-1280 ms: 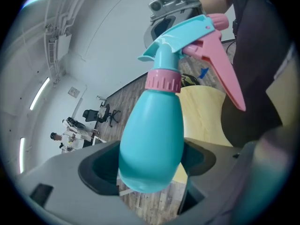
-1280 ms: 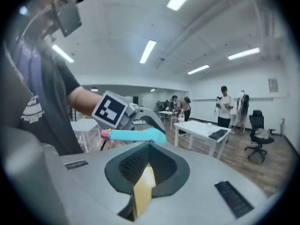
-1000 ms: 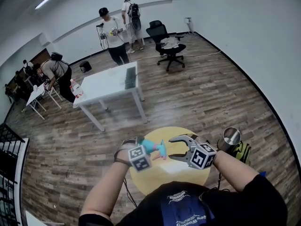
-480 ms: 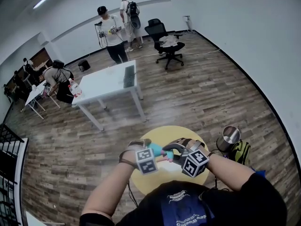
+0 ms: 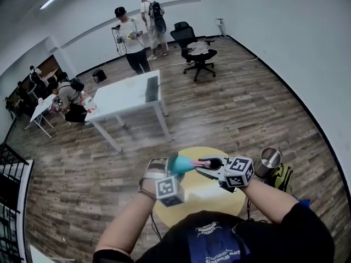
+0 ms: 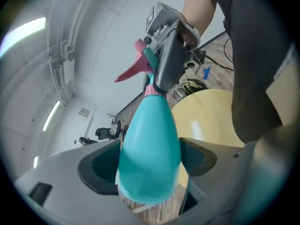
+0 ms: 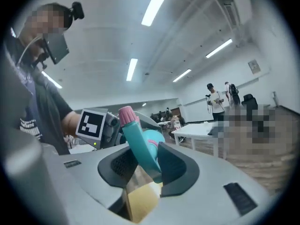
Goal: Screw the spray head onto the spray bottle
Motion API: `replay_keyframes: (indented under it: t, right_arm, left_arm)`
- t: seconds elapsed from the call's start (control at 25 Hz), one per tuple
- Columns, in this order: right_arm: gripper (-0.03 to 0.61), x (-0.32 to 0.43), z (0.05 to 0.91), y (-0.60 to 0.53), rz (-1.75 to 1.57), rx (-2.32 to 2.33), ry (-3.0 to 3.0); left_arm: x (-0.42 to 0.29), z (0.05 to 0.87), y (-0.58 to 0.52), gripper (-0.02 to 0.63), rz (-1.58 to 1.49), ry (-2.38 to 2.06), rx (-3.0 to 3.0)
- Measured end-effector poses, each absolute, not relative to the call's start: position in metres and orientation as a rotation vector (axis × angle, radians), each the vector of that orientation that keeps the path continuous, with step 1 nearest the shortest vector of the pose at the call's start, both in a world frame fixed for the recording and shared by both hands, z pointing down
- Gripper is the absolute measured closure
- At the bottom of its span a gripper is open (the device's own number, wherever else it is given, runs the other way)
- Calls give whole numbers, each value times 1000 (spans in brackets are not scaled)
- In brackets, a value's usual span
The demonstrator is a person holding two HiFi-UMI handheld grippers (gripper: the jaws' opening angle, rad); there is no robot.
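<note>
Gripped round the fat lower body by the left gripper [image 6: 150, 163], jaws spread wide, both pads pressed on the teal spray bottle [image 6: 149, 139]; held up off the round yellow table [image 5: 189, 201], tipped well over, neck pointing away from the left jaws toward the right gripper [image 5: 213, 165]; likely kept so to bring the mouth in line with the other hand and to anchor the bottle against twisting.

Closed narrow on the spray head [image 7: 136, 142], right pads on either side of the teal stem, pink nozzle tip [image 7: 125, 114] poking out beyond the jaws, pink trigger [image 6: 127, 73] hanging to one side; a hold on the stem rather than the trigger, presumably to turn the whole head with a roll of the wrist.

Seated at the bottle's neck, just past the pink collar [image 6: 151, 91], straight ahead of the left jaws; impossible to tell how far threaded; judged as mid-screwing, tightening not shown complete.

Worked in the air between the two grippers rather than down on the table, probably for free wrist rotation; steel cup [image 5: 269, 160] near the right gripper's outer side, apart from it.

Risks, as a guess: smooth rounded wall slipping between the left pads under torque; cross-threading with bottle and head out of line.
</note>
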State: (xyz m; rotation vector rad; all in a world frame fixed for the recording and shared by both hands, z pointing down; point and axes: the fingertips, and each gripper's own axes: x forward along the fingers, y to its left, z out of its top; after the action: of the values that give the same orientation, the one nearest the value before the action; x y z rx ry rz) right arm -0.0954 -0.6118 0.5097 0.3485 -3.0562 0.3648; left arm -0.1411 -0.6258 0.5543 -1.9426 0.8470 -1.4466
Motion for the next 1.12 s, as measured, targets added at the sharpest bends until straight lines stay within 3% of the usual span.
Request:
replay_keyframes:
  t: [0.2, 0.44, 0.72, 1.12]
  right_arm:
    - [430, -84, 506, -616, 584, 315, -3121]
    - [430, -71, 497, -618, 733, 278, -3182]
    - [429, -61, 487, -609, 655, 201, -3221]
    - [429, -61, 474, -587, 521, 34, -3253]
  left_arm:
    - [-144, 547, -626, 175, -1288, 875, -2090]
    - [-158, 512, -614, 156, -1023, 939, -2678]
    - [-155, 499, -602, 127, -385, 816, -3535]
    - [-150, 489, -593, 127, 153, 592, -3875]
